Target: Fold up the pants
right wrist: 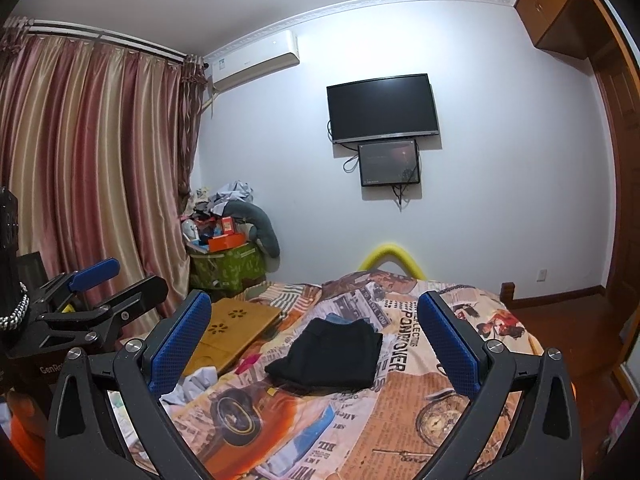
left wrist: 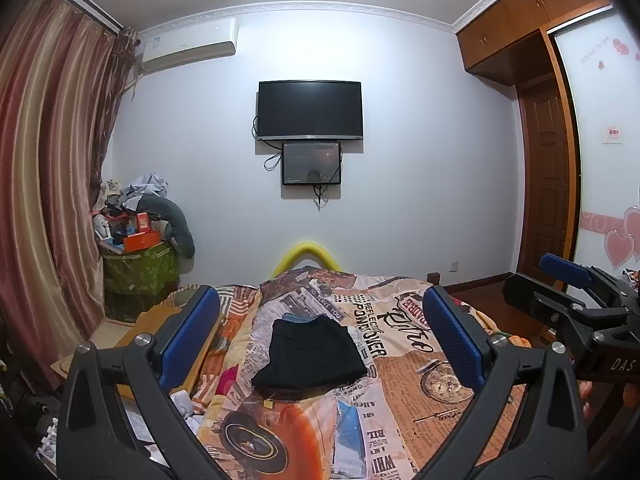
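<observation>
Black pants (left wrist: 310, 354) lie folded in a compact stack on the bed (left wrist: 420, 392), mid-width.

Left gripper (left wrist: 320, 344) and right gripper (right wrist: 316, 348) both hover above the bed's near end, jaws spread wide, holding nothing, well apart from the pants.

Both grippers, left (left wrist: 320, 340) and right (right wrist: 316, 344), hang jaws spread above the bed (left wrist: 420, 380), air between them and the folded pants (left wrist: 310, 354) unobstructed. Bare quilt lies from 12 through 6 o'clock of the pants; a wooden tray (right wrist: 236, 328) and crumpled cloth (right wrist: 192, 386) crowd 8 to 10 o'clock.
</observation>
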The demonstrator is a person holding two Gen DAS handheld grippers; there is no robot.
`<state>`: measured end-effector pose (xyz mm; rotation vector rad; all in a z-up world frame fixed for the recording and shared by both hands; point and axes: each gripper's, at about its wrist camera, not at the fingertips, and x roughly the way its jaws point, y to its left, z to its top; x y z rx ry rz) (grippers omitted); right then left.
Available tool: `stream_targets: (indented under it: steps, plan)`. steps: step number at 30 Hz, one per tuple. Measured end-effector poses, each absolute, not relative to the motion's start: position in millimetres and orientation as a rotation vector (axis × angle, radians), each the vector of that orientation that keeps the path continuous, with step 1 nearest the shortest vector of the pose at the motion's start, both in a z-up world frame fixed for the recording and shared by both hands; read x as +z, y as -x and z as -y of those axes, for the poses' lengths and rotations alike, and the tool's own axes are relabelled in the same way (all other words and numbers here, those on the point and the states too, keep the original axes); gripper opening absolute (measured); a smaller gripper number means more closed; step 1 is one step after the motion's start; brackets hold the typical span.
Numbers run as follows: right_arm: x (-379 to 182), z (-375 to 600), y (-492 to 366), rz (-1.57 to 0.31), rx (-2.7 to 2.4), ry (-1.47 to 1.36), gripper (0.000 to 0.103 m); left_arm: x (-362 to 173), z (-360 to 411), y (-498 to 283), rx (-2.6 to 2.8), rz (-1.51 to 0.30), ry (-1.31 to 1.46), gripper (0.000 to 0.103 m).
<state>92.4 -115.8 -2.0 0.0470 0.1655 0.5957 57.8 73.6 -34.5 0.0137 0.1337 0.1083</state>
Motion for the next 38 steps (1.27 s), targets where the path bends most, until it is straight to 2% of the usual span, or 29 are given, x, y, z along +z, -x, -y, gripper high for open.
stream_targets:
  steps: [38]
  plan:
    - [-3.8,116.6,-93.4,-0.184,0.594,-0.052,0.102,-39.3,-76.2,-61.0,0.076,-0.155,0.012,0.102]
